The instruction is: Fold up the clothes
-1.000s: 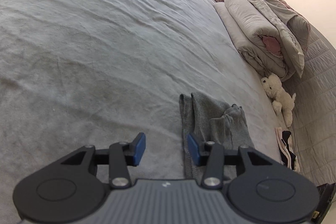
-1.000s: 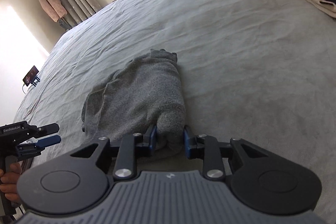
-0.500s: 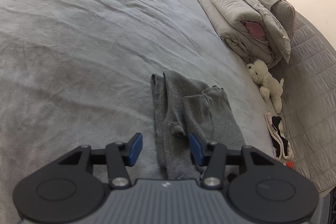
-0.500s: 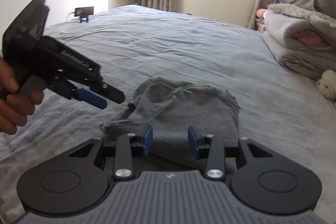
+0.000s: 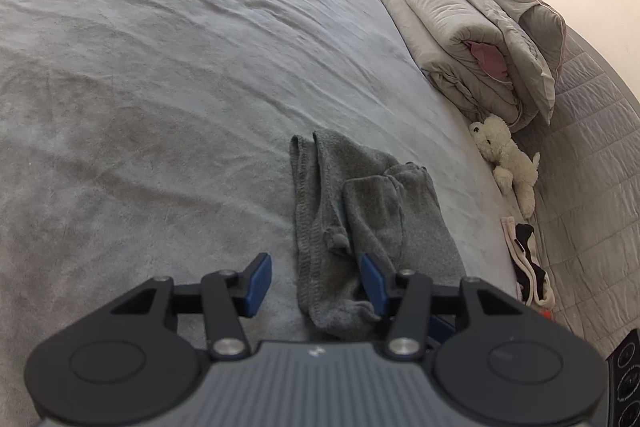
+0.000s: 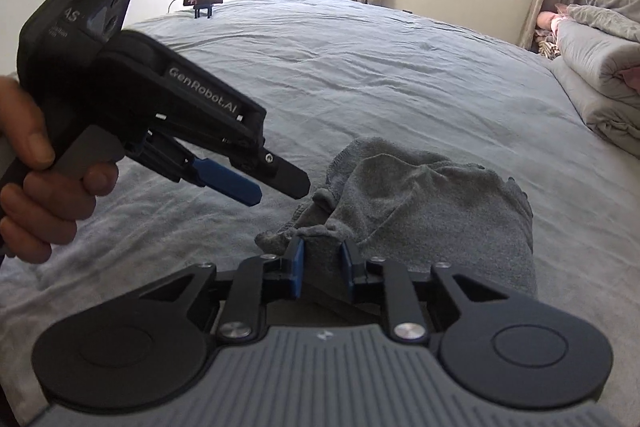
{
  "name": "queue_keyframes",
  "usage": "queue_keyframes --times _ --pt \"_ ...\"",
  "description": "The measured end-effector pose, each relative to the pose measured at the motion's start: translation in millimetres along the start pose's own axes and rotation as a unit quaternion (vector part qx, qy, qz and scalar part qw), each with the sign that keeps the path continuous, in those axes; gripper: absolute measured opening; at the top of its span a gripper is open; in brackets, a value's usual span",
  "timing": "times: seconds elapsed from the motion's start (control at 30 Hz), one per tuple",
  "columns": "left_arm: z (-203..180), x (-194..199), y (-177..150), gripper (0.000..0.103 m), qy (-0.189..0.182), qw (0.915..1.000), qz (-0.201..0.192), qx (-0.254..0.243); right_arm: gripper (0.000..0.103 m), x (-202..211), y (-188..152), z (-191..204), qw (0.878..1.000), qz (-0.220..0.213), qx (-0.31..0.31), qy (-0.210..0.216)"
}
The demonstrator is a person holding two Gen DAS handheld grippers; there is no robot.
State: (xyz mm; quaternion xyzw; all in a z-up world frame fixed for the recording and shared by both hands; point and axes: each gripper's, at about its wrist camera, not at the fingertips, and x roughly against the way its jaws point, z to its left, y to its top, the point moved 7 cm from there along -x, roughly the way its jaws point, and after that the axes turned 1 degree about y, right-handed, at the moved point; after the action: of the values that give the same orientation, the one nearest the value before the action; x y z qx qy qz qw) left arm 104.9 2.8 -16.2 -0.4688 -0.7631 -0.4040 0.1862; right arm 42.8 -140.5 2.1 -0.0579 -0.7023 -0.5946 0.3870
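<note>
Right gripper clenched on my grey garment, lower centre; left gripper released, spread over its near edge.

The left gripper sits at the lower centre of its own view, jaws spread wide with a broad gap between the blue pads. The right gripper has its jaws drawn close, pinching grey fabric between them. At the left edge of the right wrist view, a hand wraps the left gripper's handle, angled down to the right.
</note>
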Motion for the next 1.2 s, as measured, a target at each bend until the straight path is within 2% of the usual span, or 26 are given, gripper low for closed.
queue_keyframes --times 0.07,0.2,0.37,0.5,0.6,0.73,0.77,0.9,1.0,1.13,1.2 --pt "0.4 0.9 0.4 0.051 -0.002 1.0 -0.002 0.004 0.021 0.4 1.9 -2.9 0.999 -0.01 -0.033 -0.001" --pt "1.1 0.8 -0.8 0.054 -0.001 0.9999 -0.001 0.011 0.021 -0.6 -0.2 1.5 0.999 -0.013 -0.042 -0.006" --pt "-0.5 -2.5 -5.5 0.058 0.0 0.9999 0.008 0.012 0.027 -4.8 -8.4 11.6 1.0 0.005 -0.001 -0.008" --pt "-0.1 -4.4 -7.3 0.059 0.001 0.9999 0.01 0.011 0.037 4.9 -7.7 11.8 1.0 -0.006 0.01 0.005" --pt "0.4 -4.2 -7.5 0.058 -0.001 0.9999 0.007 0.012 0.038 15.4 -7.5 17.6 0.999 -0.019 0.035 0.012" --pt "1.2 -5.8 -9.2 0.057 0.005 0.9999 0.008 0.004 0.056 20.7 -14.0 27.7 0.996 -0.02 0.092 0.001" --pt "1.2 -6.4 -9.7 0.057 0.007 0.9999 0.009 0.002 0.056 21.3 -17.0 30.4 0.994 -0.019 0.109 -0.004" --pt "1.5 -8.2 -10.9 0.056 0.014 0.9998 0.012 -0.005 0.059 23.4 -29.2 43.8 0.978 -0.02 0.204 -0.033" --pt "1.6 -8.4 -10.9 0.056 0.016 0.9998 0.013 -0.007 0.059 20.0 -40.2 52.9 0.954 -0.029 0.289 -0.078" --pt "1.6 -8.0 -10.7 0.056 0.017 0.9998 0.013 -0.007 0.058 9.0 -48.8 60.4 0.936 -0.022 0.338 -0.096" --pt "2.0 -7.4 -10.2 0.056 0.016 0.9998 0.013 -0.005 0.053 2.7 -50.9 62.2 0.925 -0.022 0.363 -0.112"
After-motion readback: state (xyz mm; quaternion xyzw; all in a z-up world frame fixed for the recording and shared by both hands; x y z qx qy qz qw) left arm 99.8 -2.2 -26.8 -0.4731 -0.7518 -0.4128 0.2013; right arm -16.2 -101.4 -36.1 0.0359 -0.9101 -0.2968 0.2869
